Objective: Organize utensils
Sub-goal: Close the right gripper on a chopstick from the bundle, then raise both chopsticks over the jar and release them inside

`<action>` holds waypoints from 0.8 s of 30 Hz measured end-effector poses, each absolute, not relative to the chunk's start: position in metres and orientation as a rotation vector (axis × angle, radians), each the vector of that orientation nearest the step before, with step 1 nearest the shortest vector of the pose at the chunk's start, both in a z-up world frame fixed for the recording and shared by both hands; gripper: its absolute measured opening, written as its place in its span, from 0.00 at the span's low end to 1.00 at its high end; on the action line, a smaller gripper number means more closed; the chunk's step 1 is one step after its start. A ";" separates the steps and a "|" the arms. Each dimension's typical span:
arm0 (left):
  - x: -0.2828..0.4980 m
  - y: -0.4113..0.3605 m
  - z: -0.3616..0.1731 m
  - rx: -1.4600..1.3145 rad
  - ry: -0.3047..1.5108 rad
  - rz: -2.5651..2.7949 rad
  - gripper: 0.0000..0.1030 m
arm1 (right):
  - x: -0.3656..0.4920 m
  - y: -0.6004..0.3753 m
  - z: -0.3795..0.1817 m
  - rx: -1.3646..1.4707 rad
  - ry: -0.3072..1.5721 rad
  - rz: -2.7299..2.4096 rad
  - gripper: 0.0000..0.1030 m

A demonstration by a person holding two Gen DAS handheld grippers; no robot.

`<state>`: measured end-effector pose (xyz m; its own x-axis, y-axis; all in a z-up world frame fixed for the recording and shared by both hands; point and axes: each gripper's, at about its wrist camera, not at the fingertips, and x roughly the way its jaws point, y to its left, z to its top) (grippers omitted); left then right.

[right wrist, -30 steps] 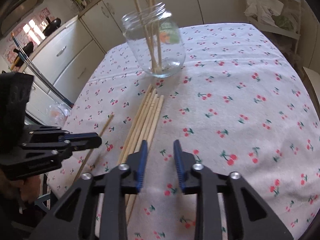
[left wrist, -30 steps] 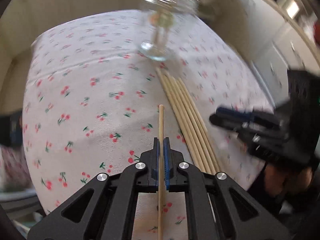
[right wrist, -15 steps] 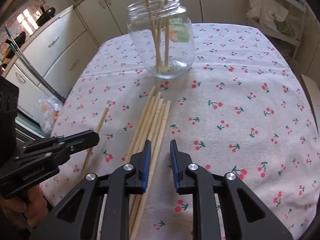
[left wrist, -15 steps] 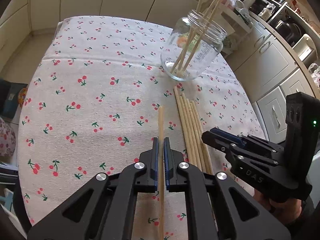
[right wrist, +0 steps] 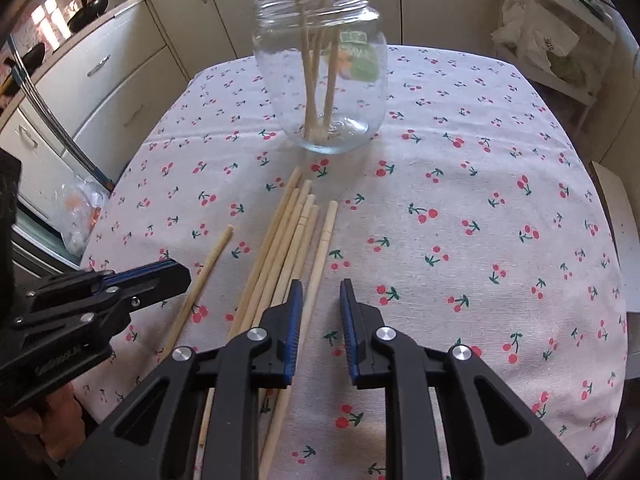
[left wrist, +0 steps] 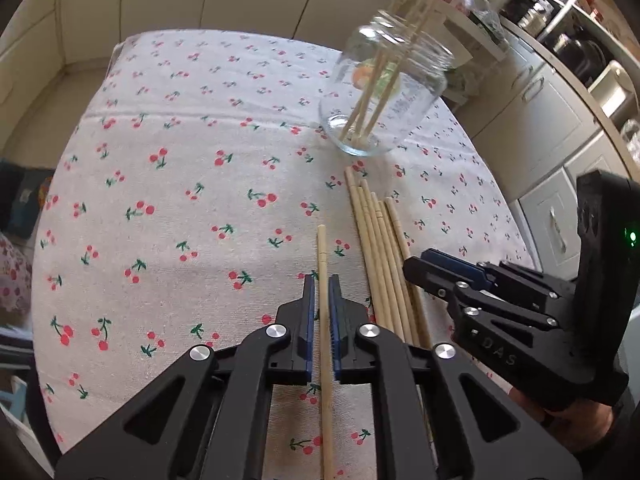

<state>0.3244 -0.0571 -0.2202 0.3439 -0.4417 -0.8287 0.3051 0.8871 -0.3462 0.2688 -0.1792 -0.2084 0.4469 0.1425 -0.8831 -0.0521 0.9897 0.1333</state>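
A single wooden chopstick (left wrist: 321,252) lies on the cherry-print tablecloth (left wrist: 180,200), running between the fingers of my left gripper (left wrist: 320,280). Its jaws are opening, and a thin gap shows on each side of the stick. Just right of it lies a bundle of several chopsticks (left wrist: 376,240). My right gripper (right wrist: 320,286) stands open low over that bundle (right wrist: 288,228), and the rightmost chopstick (right wrist: 326,232) passes beside its left pad without being pinched. Beyond stands a glass jar (right wrist: 320,80) holding several upright chopsticks. Each gripper shows in the other's view: left gripper (right wrist: 176,272), right gripper (left wrist: 416,268).
The table's edge runs close on the cabinet side, with cream drawers (right wrist: 100,80) and a crumpled plastic bag (right wrist: 76,216) below it. A shelf with bags (right wrist: 540,40) stands behind the far corner. A hand (right wrist: 52,420) holds the left gripper's handle.
The left jaws, shut on the single chopstick before, have parted from it. The right gripper has narrowed slightly and shifted over the right edge of the bundle.
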 end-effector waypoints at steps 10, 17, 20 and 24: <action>0.317 -0.081 -0.227 0.083 1.084 -0.447 0.04 | 0.267 -0.171 -0.210 0.040 1.086 0.173 0.06; 0.318 -0.066 -0.200 -0.033 0.985 -0.475 0.04 | 0.255 -0.225 -0.193 0.445 0.999 0.237 0.06; 0.322 -0.061 -0.180 -0.060 0.916 -0.466 0.04 | 0.251 -0.238 -0.183 0.546 0.929 0.251 0.06; 0.327 -0.053 -0.146 -0.137 0.765 -0.492 0.04 | 0.248 -0.250 -0.160 0.599 0.813 0.246 0.06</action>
<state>0.3274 -0.0527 -0.1461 0.6144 -0.4743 -0.6305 0.3765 0.8785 -0.2940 0.2478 -0.2499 -0.1598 0.6705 0.4265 -0.6071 0.0180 0.8086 0.5880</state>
